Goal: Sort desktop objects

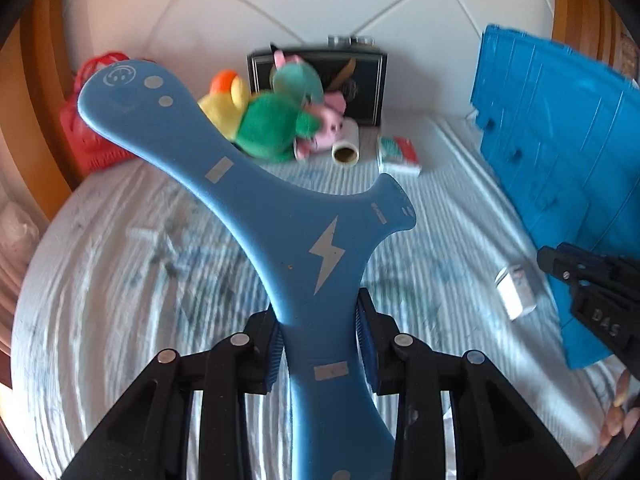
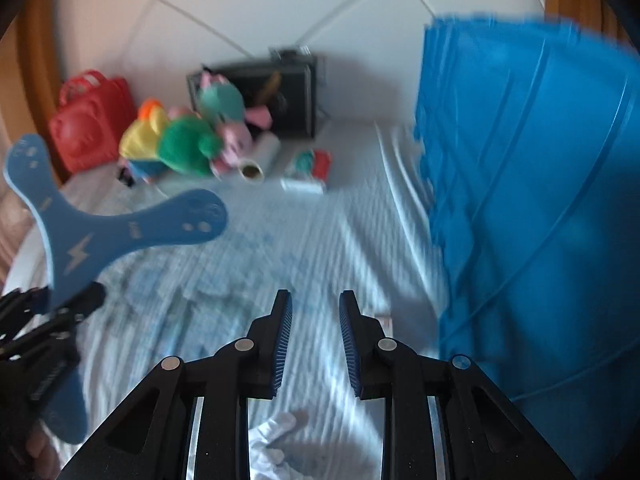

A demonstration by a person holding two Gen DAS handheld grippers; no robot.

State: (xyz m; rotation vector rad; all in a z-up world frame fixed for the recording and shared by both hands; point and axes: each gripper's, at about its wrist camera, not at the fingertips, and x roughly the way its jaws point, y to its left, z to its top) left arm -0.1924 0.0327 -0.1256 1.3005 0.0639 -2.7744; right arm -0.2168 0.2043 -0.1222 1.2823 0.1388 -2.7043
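Both tongs hang over the striped cloth (image 2: 256, 248) that covers the table. On the left hand's side, the left gripper (image 1: 320, 344) is clamped on one arm of a blue three-armed boomerang (image 1: 256, 200), its ribbed pads pressing either side of that arm just below the silver lightning mark; the other two arms stand up and away toward the far end. On the right hand's side, the right gripper (image 2: 316, 340) holds nothing: its jaws stand a narrow gap apart with only cloth showing between them.

A tall blue bin (image 2: 532, 208) stands at the right, close by the right gripper. At the far end lie a heap of soft toys (image 1: 276, 120), a paper roll (image 1: 346, 148) and a small packet (image 1: 398, 154), in front of a dark box (image 1: 360, 80), with a red bag (image 2: 90, 120) to the far left. A small white box (image 1: 516, 286) lies near the foot of the bin.

I judge the step in hand to be carrying the boomerang to its place, most likely the bin, though where it belongs is not shown. The next move calls for swinging it right across the table without catching the long arms on the bin's wall, then opening the left jaws only once it is over the mouth. The free right gripper seems well placed for the white box.
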